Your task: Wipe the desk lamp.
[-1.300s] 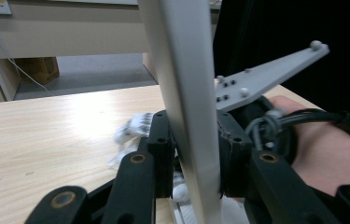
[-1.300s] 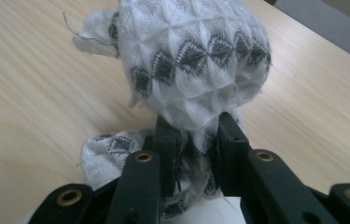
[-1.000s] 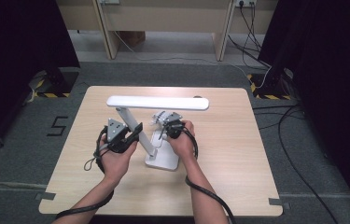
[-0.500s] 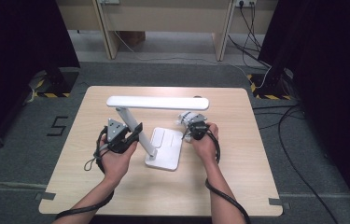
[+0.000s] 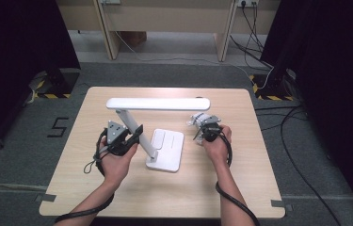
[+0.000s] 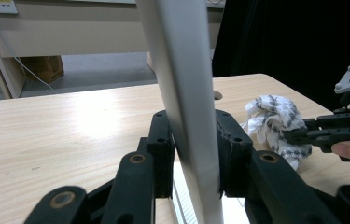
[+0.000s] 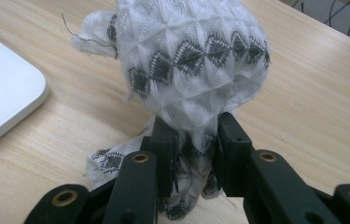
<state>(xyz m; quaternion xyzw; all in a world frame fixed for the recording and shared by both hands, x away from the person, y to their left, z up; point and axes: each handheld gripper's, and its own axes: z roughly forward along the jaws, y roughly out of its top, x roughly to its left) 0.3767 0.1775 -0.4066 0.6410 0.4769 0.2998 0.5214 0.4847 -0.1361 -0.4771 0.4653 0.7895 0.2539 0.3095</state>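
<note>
A white desk lamp stands mid-table on its flat base (image 5: pixel 166 149), with a slanted stem (image 6: pixel 182 93) and a long head bar (image 5: pixel 157 104). My left gripper (image 5: pixel 138 133) is shut on the stem, whose sides the pads (image 6: pixel 163 154) clamp. A crumpled white cloth with a grey diamond pattern (image 7: pixel 191 56) sits on the table just right of the base. My right gripper (image 7: pixel 193 140) pinches its lower folds. Its jaws have just been opening a little, with the cloth still between them. The left gripper view also catches the cloth (image 6: pixel 273 116) and the right gripper (image 6: pixel 298 135).
The wooden table (image 5: pixel 240 188) has bare room in front and to the right. A small cable hole (image 6: pixel 217 94) lies near the far edge. Cables (image 5: pixel 301 122) trail over the floor on the right, and a wooden bench (image 5: pixel 164 19) stands behind.
My right gripper has carried the cloth to the right, from over the lamp base to the table beside it. The left gripper has stayed on the stem.
</note>
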